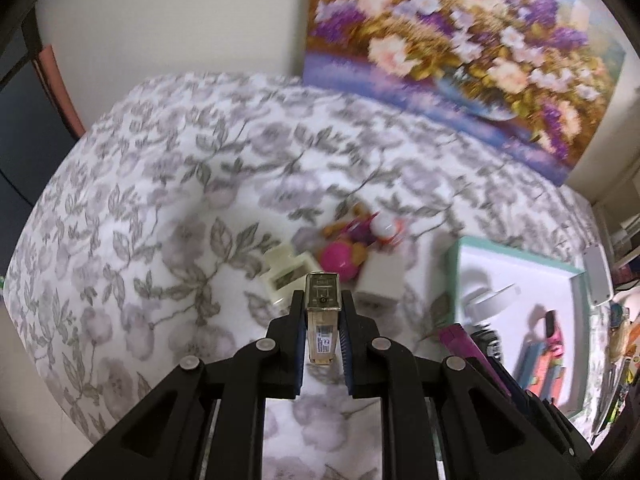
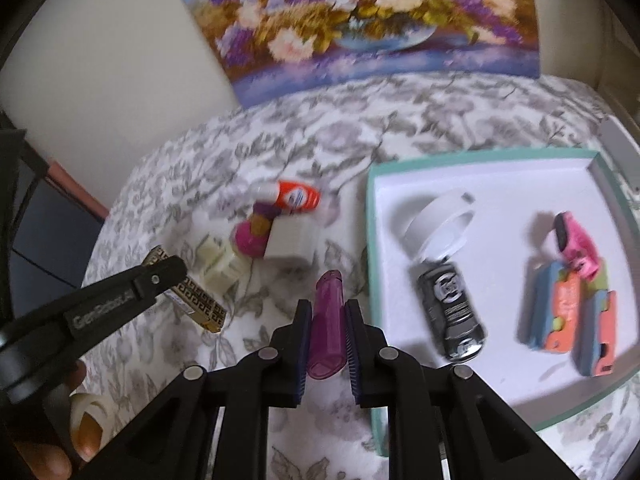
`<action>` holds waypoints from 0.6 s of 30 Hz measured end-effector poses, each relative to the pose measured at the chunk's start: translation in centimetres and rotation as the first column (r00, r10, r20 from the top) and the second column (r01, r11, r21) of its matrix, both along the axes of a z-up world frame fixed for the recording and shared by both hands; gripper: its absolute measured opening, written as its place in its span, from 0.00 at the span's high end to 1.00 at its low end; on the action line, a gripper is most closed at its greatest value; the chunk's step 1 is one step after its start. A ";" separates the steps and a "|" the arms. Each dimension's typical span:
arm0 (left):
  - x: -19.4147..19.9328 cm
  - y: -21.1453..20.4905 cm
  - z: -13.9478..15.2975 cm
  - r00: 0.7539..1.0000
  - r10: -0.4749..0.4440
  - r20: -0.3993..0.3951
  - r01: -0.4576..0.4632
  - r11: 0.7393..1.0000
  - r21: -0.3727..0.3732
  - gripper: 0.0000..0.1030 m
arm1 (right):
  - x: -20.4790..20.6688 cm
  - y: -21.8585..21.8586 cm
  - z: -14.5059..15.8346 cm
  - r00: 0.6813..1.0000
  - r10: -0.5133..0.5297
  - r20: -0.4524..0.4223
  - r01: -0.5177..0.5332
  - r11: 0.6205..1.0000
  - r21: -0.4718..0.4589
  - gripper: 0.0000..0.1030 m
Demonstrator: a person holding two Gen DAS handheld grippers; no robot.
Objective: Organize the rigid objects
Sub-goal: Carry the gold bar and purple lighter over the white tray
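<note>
My left gripper [image 1: 322,300] is shut on a small gold-patterned rectangular bottle [image 1: 321,316], held above the flowered tablecloth [image 1: 160,220]. The right wrist view shows that gripper [image 2: 172,276] at the left with the gold bottle [image 2: 200,308] in it. My right gripper [image 2: 327,306] is shut on a translucent purple lighter [image 2: 328,320], just left of a teal-rimmed white tray [image 2: 480,154]. A loose pile lies beyond both grippers: an orange bottle [image 2: 298,196], a pink ball [image 2: 248,240], a white box [image 2: 292,240] and a cream bottle [image 2: 218,264].
The tray holds a white ring [image 2: 440,220], a black can [image 2: 452,308], a pink item [image 2: 576,248] and blue-and-orange pieces [image 2: 568,312]. A flower painting [image 2: 360,20] leans on the wall behind. A hand [image 2: 60,440] shows at the lower left.
</note>
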State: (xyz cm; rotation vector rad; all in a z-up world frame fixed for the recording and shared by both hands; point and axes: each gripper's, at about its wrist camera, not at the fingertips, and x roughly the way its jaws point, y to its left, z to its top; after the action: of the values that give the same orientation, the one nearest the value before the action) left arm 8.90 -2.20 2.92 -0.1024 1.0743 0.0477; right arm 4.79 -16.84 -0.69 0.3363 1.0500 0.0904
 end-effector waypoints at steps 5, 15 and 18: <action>-0.3 -1.6 2.2 0.998 -0.023 0.051 0.022 1.000 0.006 0.85 | -0.3 -2.6 1.7 0.997 -0.066 0.036 0.065 0.998 0.006 0.83; -0.5 -7.9 3.1 0.985 -0.158 0.064 0.158 0.987 -0.006 0.85 | -0.2 -7.5 1.6 0.984 -0.178 0.008 0.178 0.984 0.023 0.83; -0.9 -10.3 2.6 0.972 -0.223 0.072 0.225 0.974 -0.018 0.85 | -0.5 -9.6 1.4 0.972 -0.235 -0.002 0.235 0.972 0.001 0.83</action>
State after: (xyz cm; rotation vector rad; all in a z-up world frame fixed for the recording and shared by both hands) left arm 7.98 -12.48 5.54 -0.0056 1.0109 -0.1725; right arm 4.26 -26.49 0.73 0.4598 1.0047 -0.1224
